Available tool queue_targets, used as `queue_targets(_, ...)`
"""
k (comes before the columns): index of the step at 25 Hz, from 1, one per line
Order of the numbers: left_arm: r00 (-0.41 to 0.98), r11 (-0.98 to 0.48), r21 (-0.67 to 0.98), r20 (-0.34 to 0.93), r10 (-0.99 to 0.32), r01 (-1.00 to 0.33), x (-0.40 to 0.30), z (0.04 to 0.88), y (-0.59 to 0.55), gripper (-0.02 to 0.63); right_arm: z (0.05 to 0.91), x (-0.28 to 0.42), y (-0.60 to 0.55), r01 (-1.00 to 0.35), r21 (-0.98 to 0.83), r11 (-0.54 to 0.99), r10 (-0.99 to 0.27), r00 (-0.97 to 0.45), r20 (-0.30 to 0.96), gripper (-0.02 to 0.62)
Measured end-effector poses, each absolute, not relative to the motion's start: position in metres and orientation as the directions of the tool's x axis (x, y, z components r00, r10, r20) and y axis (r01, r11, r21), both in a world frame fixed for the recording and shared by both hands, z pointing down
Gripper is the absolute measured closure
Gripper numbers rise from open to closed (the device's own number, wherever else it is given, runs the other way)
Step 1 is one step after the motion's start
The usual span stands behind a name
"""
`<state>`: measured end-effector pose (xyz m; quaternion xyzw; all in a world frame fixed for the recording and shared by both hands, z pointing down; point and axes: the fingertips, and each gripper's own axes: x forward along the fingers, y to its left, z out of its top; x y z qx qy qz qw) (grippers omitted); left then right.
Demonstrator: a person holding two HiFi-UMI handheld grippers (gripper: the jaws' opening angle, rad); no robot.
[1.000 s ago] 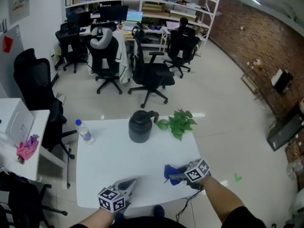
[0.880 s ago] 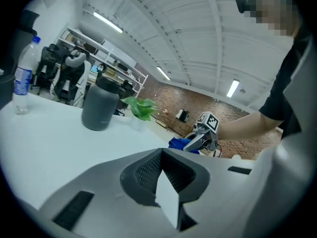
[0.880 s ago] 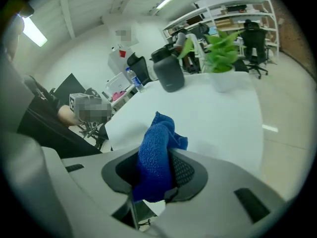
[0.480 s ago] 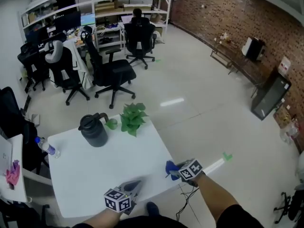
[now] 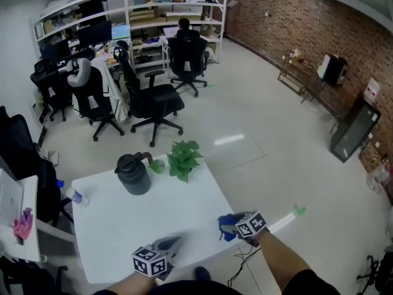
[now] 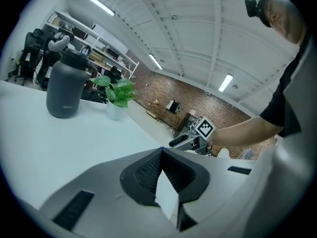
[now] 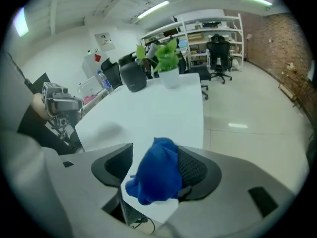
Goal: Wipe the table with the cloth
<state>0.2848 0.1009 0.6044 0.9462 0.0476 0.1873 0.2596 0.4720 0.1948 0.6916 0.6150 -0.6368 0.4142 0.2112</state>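
Note:
A crumpled blue cloth lies between the jaws of my right gripper. The jaws are opening: the cloth rests against the right pad and a gap shows at the left pad. In the head view the cloth and right gripper are at the front right corner of the white table. My left gripper is low over the table's front edge, its jaws shut with nothing between them. It points toward the right gripper.
A dark jug and a small potted plant stand at the table's far side. A water bottle is at the far left corner. Office chairs and desks stand beyond. Open floor lies to the right.
The head view has swung to the right. My right gripper with the cloth has moved closer to the table's right edge. The left gripper has hardly shifted.

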Motion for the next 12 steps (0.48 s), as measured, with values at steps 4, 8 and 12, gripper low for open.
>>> queue_targets(4,0.952,-0.874,0.482,0.292,0.096,-0.060,0.240,0.575,0.052,0.606,0.600,0.441,0.151,-0.961,-0.273,-0.034,-0.744,-0.158,0.649,0.290)
queue_targets(8,0.964,-0.886,0.441,0.264,-0.028,-0.147,0.181,0.548,0.001,0.606,0.537,0.362,0.090,-0.955,-0.267,0.125,-0.823,-0.250,0.510,0.413)
queue_targets(12,0.951,-0.870,0.417,0.262,-0.162,-0.263,0.110,0.539,-0.047,0.606,0.540,0.286,0.031,-0.951,-0.239,0.198,-0.864,-0.284,0.416,0.589)
